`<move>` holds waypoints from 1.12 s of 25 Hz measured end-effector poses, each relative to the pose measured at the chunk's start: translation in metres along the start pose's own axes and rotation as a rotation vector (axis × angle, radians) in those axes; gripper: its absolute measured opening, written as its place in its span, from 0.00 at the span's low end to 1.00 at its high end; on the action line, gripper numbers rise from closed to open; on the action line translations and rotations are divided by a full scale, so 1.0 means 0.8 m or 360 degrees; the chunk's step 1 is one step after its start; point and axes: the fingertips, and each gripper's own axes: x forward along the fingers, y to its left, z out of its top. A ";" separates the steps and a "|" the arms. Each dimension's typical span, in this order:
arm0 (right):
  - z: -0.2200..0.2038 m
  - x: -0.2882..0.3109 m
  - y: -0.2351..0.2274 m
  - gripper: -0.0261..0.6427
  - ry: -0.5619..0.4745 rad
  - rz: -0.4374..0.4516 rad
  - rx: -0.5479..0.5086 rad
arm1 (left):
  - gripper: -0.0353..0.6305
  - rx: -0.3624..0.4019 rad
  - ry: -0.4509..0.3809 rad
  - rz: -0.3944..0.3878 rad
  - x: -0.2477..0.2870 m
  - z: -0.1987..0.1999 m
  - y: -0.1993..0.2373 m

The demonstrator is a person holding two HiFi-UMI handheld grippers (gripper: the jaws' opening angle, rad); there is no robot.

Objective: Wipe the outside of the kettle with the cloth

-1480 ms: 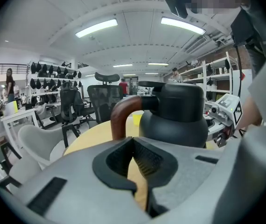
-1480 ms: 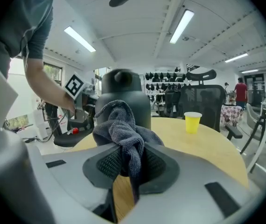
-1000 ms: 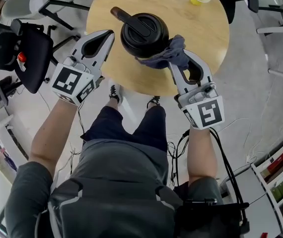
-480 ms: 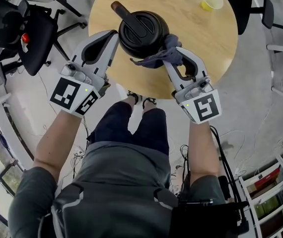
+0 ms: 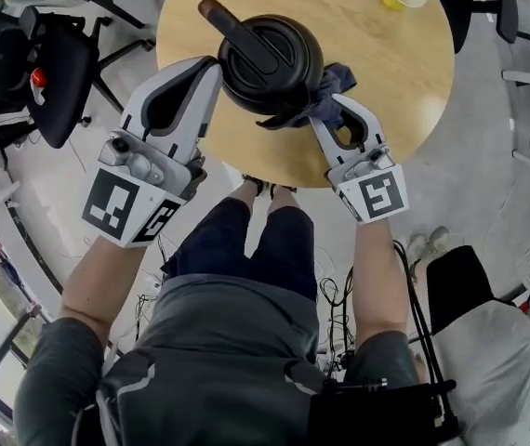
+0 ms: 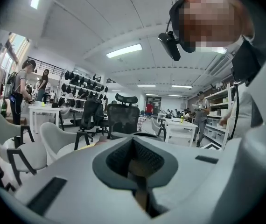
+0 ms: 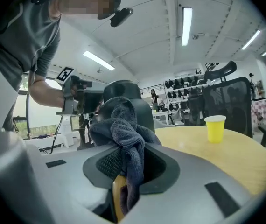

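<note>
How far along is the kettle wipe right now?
Done: the cloth is gripped in the right hand-held gripper. In hand: it is pressed against the right side of the kettle, with the shut left hand-held gripper beside the left side. Left: the other faces; wiped areas can't be told.

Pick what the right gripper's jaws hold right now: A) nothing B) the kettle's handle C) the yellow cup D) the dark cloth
D: the right gripper view shows the right gripper with its jaws closed on the dark cloth, which bunches up against the kettle.
</note>
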 end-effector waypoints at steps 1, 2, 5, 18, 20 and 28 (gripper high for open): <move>-0.008 0.001 -0.001 0.19 0.0036 -0.0009 0.0003 | 0.07 0.0002 -0.0001 -0.0015 0.001 0.001 -0.001; -0.013 0.003 -0.002 0.19 0.0037 -0.0020 0.0000 | 0.07 0.0002 -0.0004 -0.0028 0.001 0.001 -0.001; -0.020 0.008 -0.007 0.19 0.0006 -0.0051 -0.0019 | 0.07 -0.0008 -0.0022 -0.0078 0.001 0.002 -0.006; 0.064 -0.021 -0.003 0.19 0.0061 -0.0077 0.0021 | 0.07 -0.0052 -0.0009 -0.0137 -0.001 0.019 -0.014; 0.093 -0.026 -0.001 0.19 0.0017 -0.0059 0.0042 | 0.07 -0.0049 0.0000 -0.0158 0.000 0.022 -0.021; 0.140 -0.001 -0.022 0.19 -0.0147 0.0248 0.0001 | 0.07 -0.0052 0.0125 -0.0070 0.029 0.010 -0.030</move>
